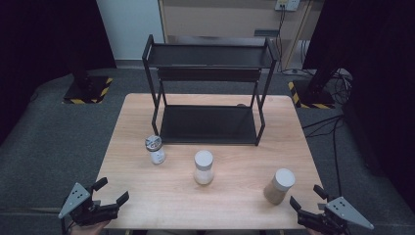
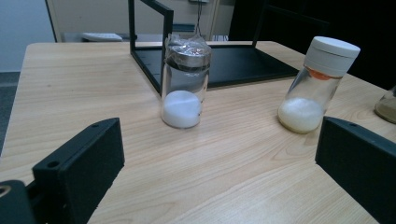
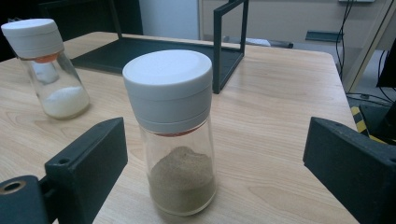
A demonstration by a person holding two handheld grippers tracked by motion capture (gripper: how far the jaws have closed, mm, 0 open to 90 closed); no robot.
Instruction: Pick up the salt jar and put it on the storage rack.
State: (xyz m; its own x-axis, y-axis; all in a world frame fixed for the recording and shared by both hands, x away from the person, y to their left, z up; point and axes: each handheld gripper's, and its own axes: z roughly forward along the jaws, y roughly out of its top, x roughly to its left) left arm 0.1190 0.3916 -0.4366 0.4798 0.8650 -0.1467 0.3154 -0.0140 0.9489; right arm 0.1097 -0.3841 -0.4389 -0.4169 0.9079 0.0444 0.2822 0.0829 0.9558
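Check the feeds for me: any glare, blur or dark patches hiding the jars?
High view: even light on the table, dark corners around it, all three jars clear. Left gripper view: sharp, with soft glare on the wood near the metal-lid jar; the own claw shows near and dark. Right gripper view: brown jar crisp, far background slightly soft.

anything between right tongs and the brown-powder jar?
Nothing. Bare wood between the right tongs and brown-powder jar, which stands just ahead of the open jaws; clearest in the right gripper view.
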